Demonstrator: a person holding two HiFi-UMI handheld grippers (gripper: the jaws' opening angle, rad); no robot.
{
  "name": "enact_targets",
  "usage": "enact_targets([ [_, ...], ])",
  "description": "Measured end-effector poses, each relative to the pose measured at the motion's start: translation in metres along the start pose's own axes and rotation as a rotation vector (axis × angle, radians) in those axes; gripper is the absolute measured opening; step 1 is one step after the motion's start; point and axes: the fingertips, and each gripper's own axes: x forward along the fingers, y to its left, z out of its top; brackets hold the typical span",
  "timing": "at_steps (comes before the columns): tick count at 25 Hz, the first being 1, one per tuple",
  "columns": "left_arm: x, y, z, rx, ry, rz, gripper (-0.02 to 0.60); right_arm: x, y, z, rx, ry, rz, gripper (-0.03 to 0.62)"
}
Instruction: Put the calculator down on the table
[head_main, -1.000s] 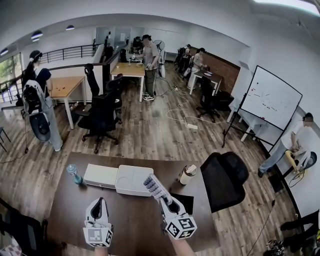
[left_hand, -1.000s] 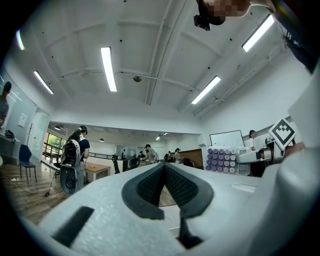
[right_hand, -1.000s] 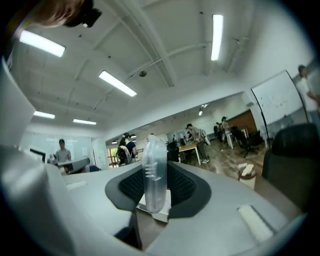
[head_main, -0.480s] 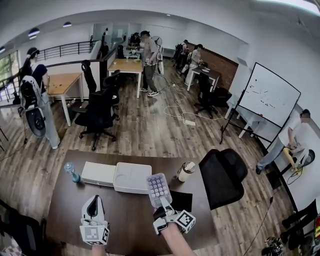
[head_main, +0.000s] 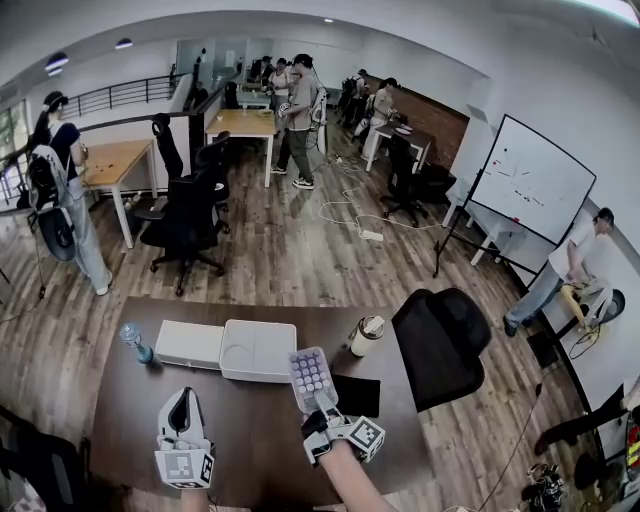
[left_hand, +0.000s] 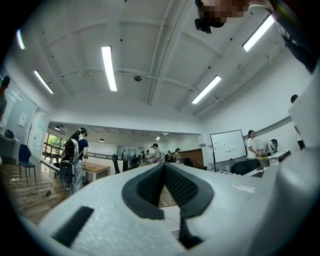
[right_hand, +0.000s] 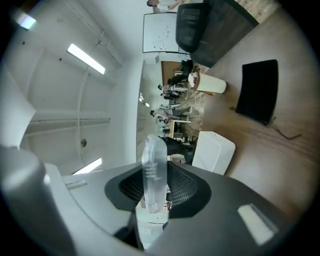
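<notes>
The calculator (head_main: 311, 376), pale with rows of lilac keys facing up, is held near its lower end by my right gripper (head_main: 322, 403), which is shut on it. It lies flat and low over the brown table (head_main: 250, 440), just left of a black pad (head_main: 358, 396); whether it touches the table I cannot tell. In the right gripper view the calculator (right_hand: 153, 170) shows edge-on, clamped between the dark pads of the right gripper (right_hand: 155, 194). My left gripper (head_main: 184, 402) rests to the left, shut with nothing in it. The left gripper (left_hand: 164, 169) has its pads meeting at the tips.
Two white boxes (head_main: 258, 350) (head_main: 188, 343) sit side by side at the table's far edge. A water bottle (head_main: 131, 342) stands at the far left and a lidded cup (head_main: 366, 336) to the right. A black office chair (head_main: 448, 340) stands off the table's right corner.
My right gripper has sunk toward the table and rolled, so the calculator went from tilted on its side to lying flat, keys up. The left gripper has stayed put.
</notes>
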Motion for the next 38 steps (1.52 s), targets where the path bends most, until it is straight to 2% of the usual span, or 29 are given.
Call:
enact_targets([
  [4, 0.003, -0.003, 0.0, 0.007, -0.005, -0.007, -0.003, -0.012, -0.054, -0.003, 0.088, -0.014, -0.104, 0.115],
  [9, 0.005, -0.003, -0.005, 0.004, 0.005, -0.01, -0.003, -0.029, -0.118, -0.004, 0.069, -0.023, -0.199, 0.115],
  [19, 0.0, -0.009, -0.002, 0.017, -0.018, -0.006, -0.003, -0.059, -0.217, -0.014, 0.155, -0.043, -0.29, 0.115],
  [22, -0.002, -0.009, -0.001, 0.03, -0.015, -0.007, -0.003, -0.07, -0.24, -0.018, 0.183, -0.052, -0.359, 0.115],
  [24, -0.003, -0.008, -0.001, 0.029, -0.019, -0.005, -0.003, -0.072, -0.252, -0.021, 0.182, -0.04, -0.389, 0.115],
  [27, -0.003, -0.007, -0.001, 0.032, -0.018, -0.001, -0.003, -0.064, -0.26, -0.022, 0.164, -0.024, -0.383, 0.115],
  [32, -0.004, -0.01, -0.007, 0.03, -0.002, -0.012, -0.003, -0.053, -0.272, -0.027, 0.171, -0.05, -0.418, 0.115],
  [38, -0.005, -0.01, -0.007, 0.026, 0.003, -0.015, -0.003, -0.05, -0.281, -0.038, 0.2, -0.154, -0.473, 0.115],
])
